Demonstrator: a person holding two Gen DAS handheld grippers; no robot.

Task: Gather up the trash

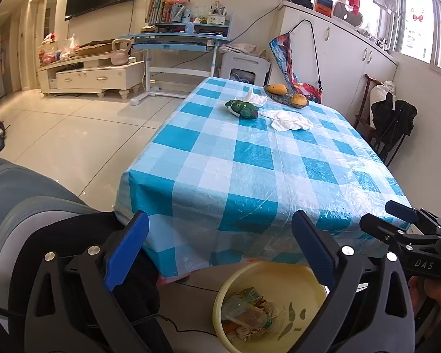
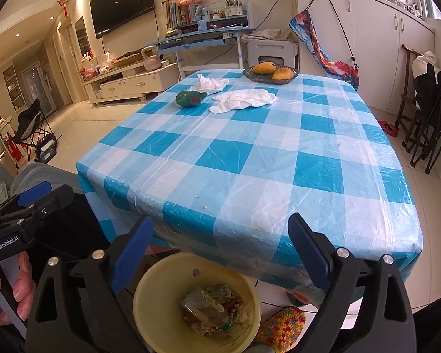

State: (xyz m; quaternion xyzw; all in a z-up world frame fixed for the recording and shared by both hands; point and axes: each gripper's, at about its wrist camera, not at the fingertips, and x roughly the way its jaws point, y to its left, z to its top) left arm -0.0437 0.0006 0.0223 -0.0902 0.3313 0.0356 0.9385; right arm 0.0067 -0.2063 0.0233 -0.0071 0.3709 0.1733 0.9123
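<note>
Two hand-held tongs hover side by side at the near edge of a bench covered in a blue and white checked cloth. Both point downward and forward. The left tongs stand released, blue pads wide apart with nothing between them. The right tongs are likewise spread and empty.

Directly below both, on the floor against the bench's near edge, sits a yellow bin already holding a clear plastic bottle, a green carton and paper scraps (so some collecting looks done).

The remaining trash lies at the far end of the bench, well apart from both tongs: a flattened white tissue, its long axis running left to right, a second crumpled tissue behind it, and a green crumpled wrapper to the left. Just beyond is a dark fruit bowl with orange fruit, which is probably not trash.

In my judgement, the next reach is straight ahead across the bench; the wide tissue lies nearer the right tongs, the wrapper nearer the left.
</note>
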